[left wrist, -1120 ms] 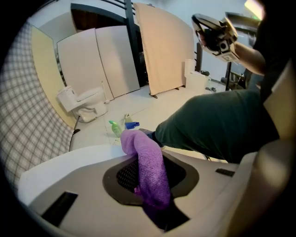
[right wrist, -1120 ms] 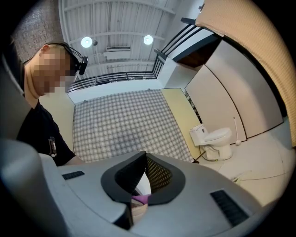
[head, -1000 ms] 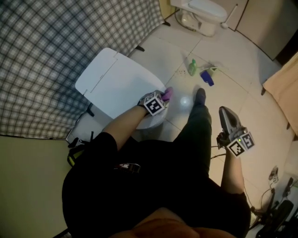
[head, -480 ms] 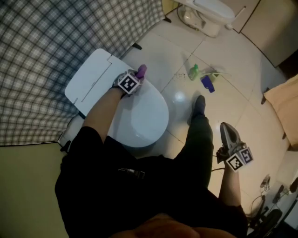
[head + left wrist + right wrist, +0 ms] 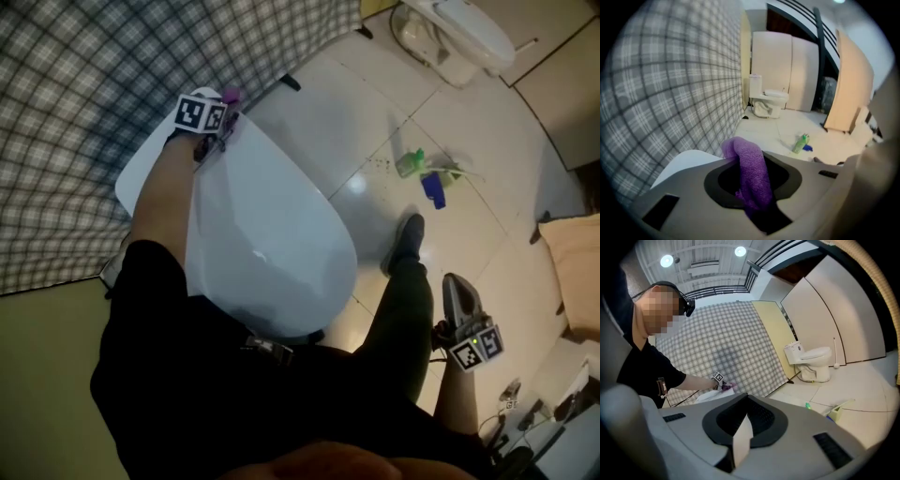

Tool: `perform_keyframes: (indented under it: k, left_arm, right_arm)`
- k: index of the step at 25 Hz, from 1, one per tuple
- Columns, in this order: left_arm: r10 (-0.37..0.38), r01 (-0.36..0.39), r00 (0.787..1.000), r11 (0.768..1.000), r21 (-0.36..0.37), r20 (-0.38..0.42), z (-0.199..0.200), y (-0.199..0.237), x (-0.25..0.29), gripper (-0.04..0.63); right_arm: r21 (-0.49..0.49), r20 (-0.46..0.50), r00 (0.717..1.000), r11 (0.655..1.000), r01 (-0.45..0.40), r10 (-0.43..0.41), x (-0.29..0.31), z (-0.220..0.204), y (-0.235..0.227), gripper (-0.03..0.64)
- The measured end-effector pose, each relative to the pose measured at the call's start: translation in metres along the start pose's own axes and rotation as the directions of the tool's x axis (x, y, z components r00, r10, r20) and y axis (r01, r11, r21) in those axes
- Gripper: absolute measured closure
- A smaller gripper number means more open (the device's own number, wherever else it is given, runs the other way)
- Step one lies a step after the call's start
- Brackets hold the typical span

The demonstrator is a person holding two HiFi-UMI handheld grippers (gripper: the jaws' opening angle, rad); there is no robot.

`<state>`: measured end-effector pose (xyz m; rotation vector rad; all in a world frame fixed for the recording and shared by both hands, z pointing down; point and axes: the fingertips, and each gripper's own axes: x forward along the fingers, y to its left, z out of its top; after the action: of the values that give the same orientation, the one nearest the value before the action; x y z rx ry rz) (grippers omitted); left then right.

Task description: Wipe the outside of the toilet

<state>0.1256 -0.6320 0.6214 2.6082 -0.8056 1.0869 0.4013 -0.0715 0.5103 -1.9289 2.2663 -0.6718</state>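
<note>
- Plainly, the toilet (image 5: pixel 272 234) is white and smooth, with its lid down and a soft glare spot on it; it lies just beneath the left gripper (image 5: pixel 223 114) and stretches back from it toward the person.
- Its tank end shows as a pale flat slab just below and left of the left gripper's jaws in the left gripper view (image 5: pixel 679 164).
- The left gripper's jaws are clamped on a purple cloth (image 5: pixel 749 171), whose fuzzy fold bulges up and forward out of them.
- In the head view the cloth (image 5: pixel 231 96) pokes out at the gripper's tip, at the toilet's far edge, close to the checked wall (image 5: pixel 75 84) on the gripper's left.
- The right gripper (image 5: pixel 454 284) is held well to the right of the toilet, beside the person's leg; its jaws are together with nothing between them (image 5: pixel 740 439).
- A green bottle (image 5: pixel 410 163) lies on the floor ahead and to the right of the left gripper, and a second toilet (image 5: pixel 455 37) stands farther beyond it.
- Half a second ago the left gripper and cloth were midway along the lid's far side; a second ago they were at the front rim. They have now moved up to the tank end.
- The right gripper has kept its place and closed jaws throughout.
</note>
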Motion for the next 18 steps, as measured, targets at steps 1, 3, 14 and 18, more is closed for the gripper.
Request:
perform_keyframes:
  k: [1, 3, 14, 18]
  left_arm:
    - [-0.007, 0.008, 1.0, 0.999, -0.041, 0.03, 0.005, 0.01, -0.001, 0.505]
    - [0.015, -0.008, 0.997, 0.996, -0.086, 0.074, 0.012, 0.029, -0.003, 0.505]
    - [0.422, -0.416, 0.905, 0.857, -0.304, -0.05, -0.027, 0.147, -0.05, 0.506]
    - [0.343, -0.298, 0.932, 0.909, -0.291, 0.117, -0.013, 0.093, -0.092, 0.506]
  right_arm:
    - [-0.002, 0.005, 1.0, 1.0, -0.012, 0.012, 0.008, 0.001, 0.001, 0.614]
    - [-0.001, 0.003, 0.999, 0.999, -0.034, 0.034, 0.021, 0.001, 0.003, 0.614]
    - [-0.003, -0.02, 0.998, 0.998, -0.056, 0.056, 0.024, 0.001, 0.018, 0.614]
    - [-0.024, 0.014, 0.997, 0.997, -0.071, 0.072, 0.011, 0.012, 0.033, 0.614]
